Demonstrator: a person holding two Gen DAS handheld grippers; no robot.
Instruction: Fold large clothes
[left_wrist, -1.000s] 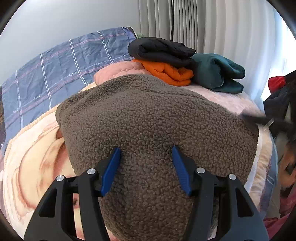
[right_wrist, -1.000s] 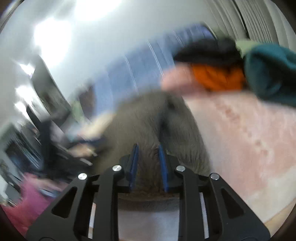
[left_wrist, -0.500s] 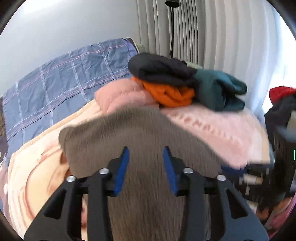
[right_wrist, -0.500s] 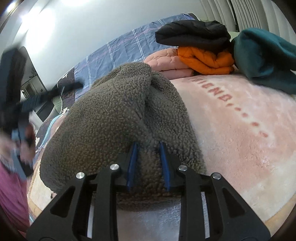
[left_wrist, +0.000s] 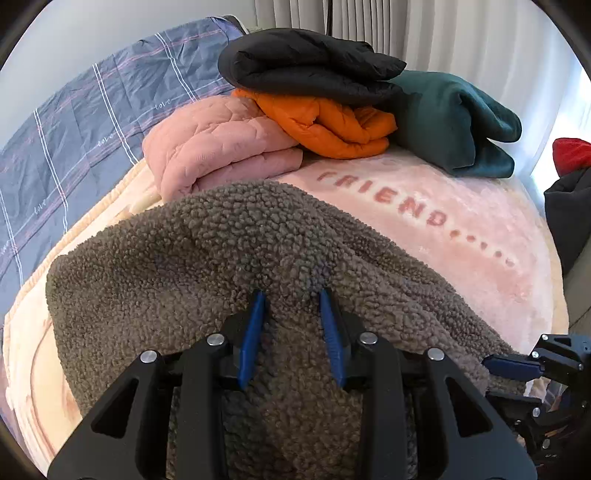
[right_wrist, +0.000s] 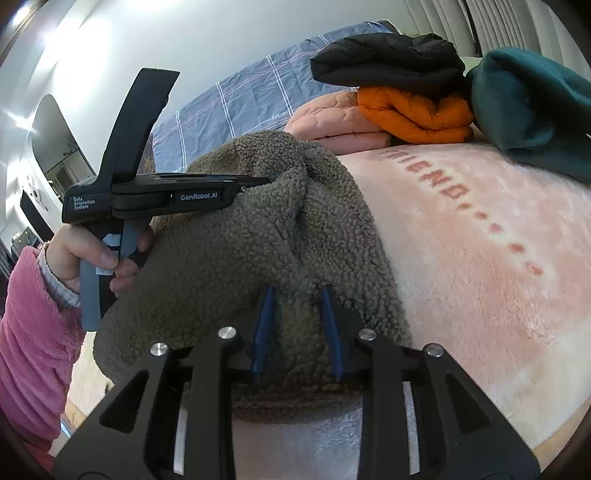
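Observation:
A large grey-brown fleece garment (left_wrist: 221, 251) lies bunched on a pink blanket (left_wrist: 461, 240) spread over a bed. My left gripper (left_wrist: 291, 293) is shut on a raised fold of the fleece, which fills the gap between its blue pads. The right wrist view shows the left gripper (right_wrist: 271, 179) side-on, pinching a fold at the fleece's (right_wrist: 295, 221) far top, with a hand in a pink sleeve (right_wrist: 33, 314) around its handle. My right gripper (right_wrist: 297, 288) is shut on the fleece's near edge. The right gripper (left_wrist: 487, 360) also shows at the garment's lower right corner.
Folded clothes are stacked at the far side of the bed: a pink quilted piece (left_wrist: 221, 147), an orange one (left_wrist: 332, 125), a black one (left_wrist: 314, 66) and a teal one (left_wrist: 454, 118). A blue plaid sheet (left_wrist: 74, 122) covers the far left. Red and black items (left_wrist: 565, 192) sit past the right edge.
The left gripper's jaws went from wide apart to pinched on the fleece and carried the fold across the bed, uncovering the blanket's lettering. The right gripper kept its grip and place.

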